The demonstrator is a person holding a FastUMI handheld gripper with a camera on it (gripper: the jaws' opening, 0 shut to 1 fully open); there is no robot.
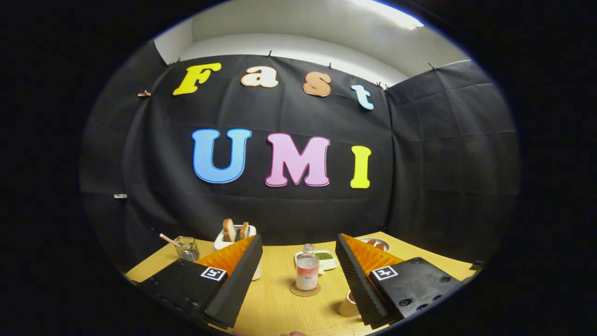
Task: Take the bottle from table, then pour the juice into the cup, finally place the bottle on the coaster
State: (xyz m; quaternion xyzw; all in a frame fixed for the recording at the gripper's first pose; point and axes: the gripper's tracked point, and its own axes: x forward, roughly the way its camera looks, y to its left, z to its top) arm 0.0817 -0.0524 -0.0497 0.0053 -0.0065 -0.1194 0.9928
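Gripper view gives us the pale wooden table (275, 308) first, then our gripper (298, 259) spread wide with nothing held — its fingers stand either side of the clear glass bottle of pinkish juice (307, 269). That bottle stands upright on a round cork coaster (305, 290) just ahead, apart from both fingers. Smaller still — a tan cup (347, 306) beside the right finger, partly hidden.

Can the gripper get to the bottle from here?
Probably yes. The gripper is open, and the bottle stands upright on a coaster straight ahead, in line with the gap between the fingers. Bare table lies between. The cup sits off to one side by a finger.
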